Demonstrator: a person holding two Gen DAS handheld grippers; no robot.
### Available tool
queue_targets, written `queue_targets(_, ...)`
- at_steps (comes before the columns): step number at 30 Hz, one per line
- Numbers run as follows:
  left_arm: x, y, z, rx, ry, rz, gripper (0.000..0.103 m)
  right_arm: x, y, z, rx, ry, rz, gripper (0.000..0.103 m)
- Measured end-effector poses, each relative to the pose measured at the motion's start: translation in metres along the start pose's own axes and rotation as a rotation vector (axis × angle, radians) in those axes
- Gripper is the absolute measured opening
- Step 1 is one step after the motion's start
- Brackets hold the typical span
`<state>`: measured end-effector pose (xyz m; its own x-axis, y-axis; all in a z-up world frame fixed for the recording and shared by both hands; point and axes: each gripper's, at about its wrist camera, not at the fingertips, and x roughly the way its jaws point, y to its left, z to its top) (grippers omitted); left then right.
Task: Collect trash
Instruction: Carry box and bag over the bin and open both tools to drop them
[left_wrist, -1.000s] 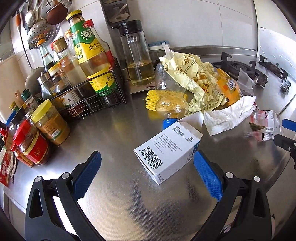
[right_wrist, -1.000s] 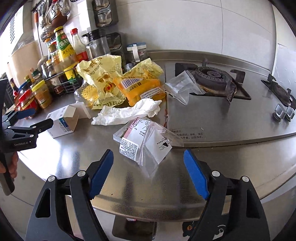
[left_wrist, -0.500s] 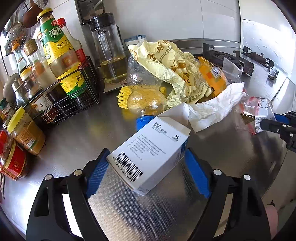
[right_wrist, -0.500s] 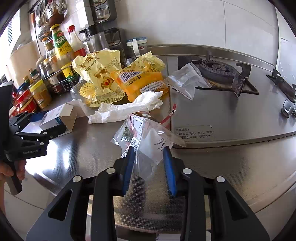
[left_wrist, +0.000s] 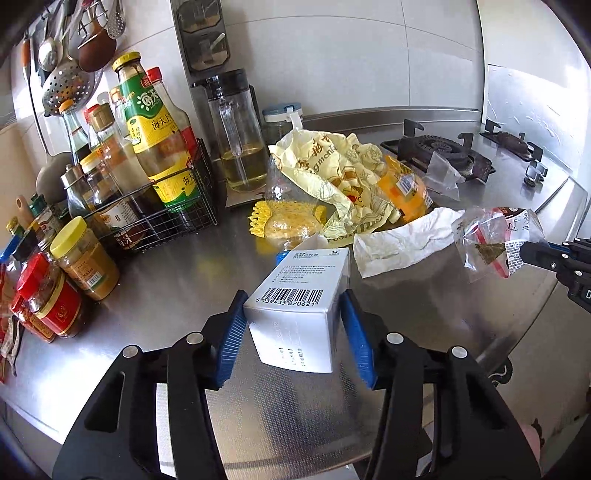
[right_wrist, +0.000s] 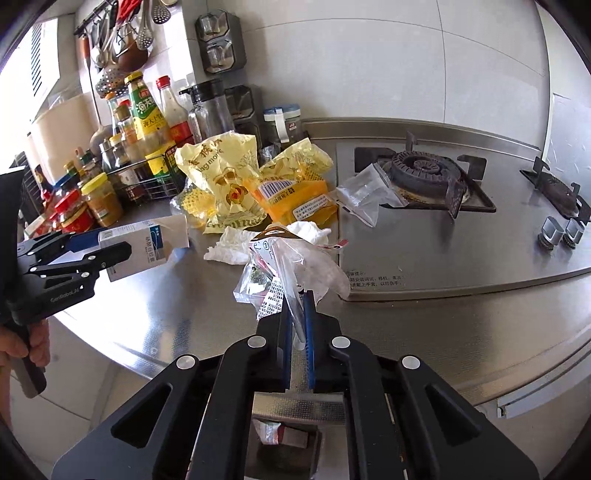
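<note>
Trash covers the steel bench (left_wrist: 155, 288) as two hand-held tools each lift a piece. From the left wrist, the left tool (left_wrist: 291, 325), its jaws having just been closing, clamps its blue pads on both sides of a white rectangular cardboard carton with a barcode (left_wrist: 299, 299), tilted and seemingly raised off the bench. Ahead of it lie a crumpled white paper tissue (left_wrist: 402, 240) and a crumpled yellow printed wrapper (left_wrist: 332, 173); off to its right the right tool holds a clear plastic packet with red-and-white print (left_wrist: 495, 240). From the right wrist, the right tool (right_wrist: 297, 314) is pinched nearly together on that packet's (right_wrist: 291, 266) lower edge, with the film bunched above the jaws. Beyond it sit an orange plastic snack bag (right_wrist: 295, 195) and a small clear plastic bag (right_wrist: 364, 192) by the burner. Doing this step well probably means keeping both grips firm while lifting, since thin film can slip out, and carrying the carton level so it does not twist between the pads.
</note>
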<state>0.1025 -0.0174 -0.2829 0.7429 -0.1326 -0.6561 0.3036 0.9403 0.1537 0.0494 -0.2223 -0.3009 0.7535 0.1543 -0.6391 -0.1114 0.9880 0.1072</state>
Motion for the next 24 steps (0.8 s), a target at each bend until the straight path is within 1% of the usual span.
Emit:
queue_targets(6,-0.049,-0.010,-0.003,-0.011,-0.047,0.020,0.048,-0.032,0.011,-0.002,-0.013,-0.046,0.013,0.007)
queue_targets(12,-0.101,-0.025,-0.022,-0.040,-0.088,0.017,0.048,-0.067,0.029,-0.016,-0.044,-0.079,0.031,0.007)
queue_targets(15,-0.121,-0.037,-0.039,-0.047,-0.092,0.016,0.048,-0.086,0.036,-0.029,-0.057,-0.090,0.042,0.007)
queue_targets(19,-0.140,-0.055,-0.066,-0.055,-0.084,-0.008,0.048,-0.106,0.044,-0.050,-0.075,-0.088,0.054,0.007)
queue_targets(21,-0.145,-0.065,-0.082,-0.058,-0.075,-0.020,0.048,-0.113,0.046,-0.064,-0.081,-0.076,0.069,0.007)
queue_targets(24,-0.144,-0.076,-0.106,-0.080,-0.038,-0.047,0.048,-0.116,0.048,-0.089,-0.090,-0.045,0.091,0.007)
